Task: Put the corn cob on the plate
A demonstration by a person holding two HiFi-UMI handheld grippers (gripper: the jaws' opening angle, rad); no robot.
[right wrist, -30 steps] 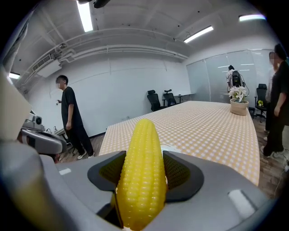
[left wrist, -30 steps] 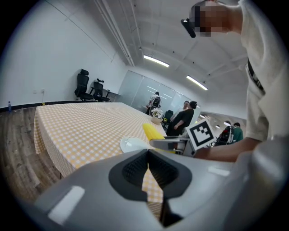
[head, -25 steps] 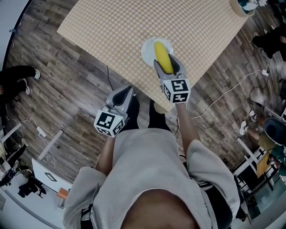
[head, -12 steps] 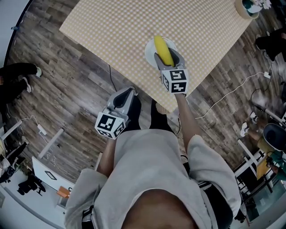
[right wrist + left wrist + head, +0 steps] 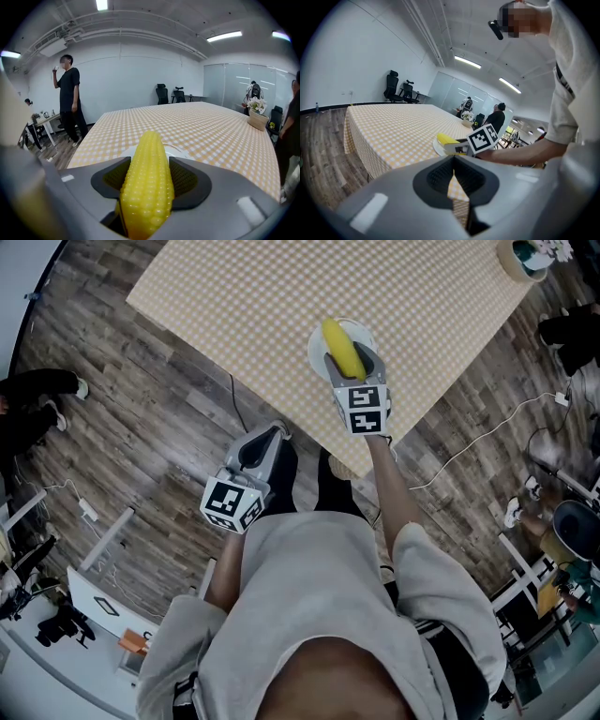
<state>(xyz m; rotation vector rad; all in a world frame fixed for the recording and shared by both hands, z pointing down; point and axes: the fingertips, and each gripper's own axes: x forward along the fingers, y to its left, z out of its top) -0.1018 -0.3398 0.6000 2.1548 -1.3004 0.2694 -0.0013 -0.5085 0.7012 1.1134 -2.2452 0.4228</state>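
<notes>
A wood-plank floor (image 5: 141, 437) surrounds the counter (image 5: 281, 296), which is covered in a yellow-and-white checked cloth. The person holding both claws stands at the counter's near edge in a light grey top (image 5: 309, 615).

The left claw (image 5: 258, 448) hangs over the floor just off that edge. Its 2 jaws are pressed together with nothing between them.

The right claw (image 5: 352, 365) reaches over the counter, and its 2 jaws pinch the corn cob (image 5: 340, 346) by its sides. A white plate (image 5: 316, 348) sits near the counter's edge, under the cob. The cob's free end points out past the jaws across the plate. No view settles whether the cob touches the plate.

In the right gripper view, 1 bystander in black (image 5: 69, 93) stands beyond the counter.
</notes>
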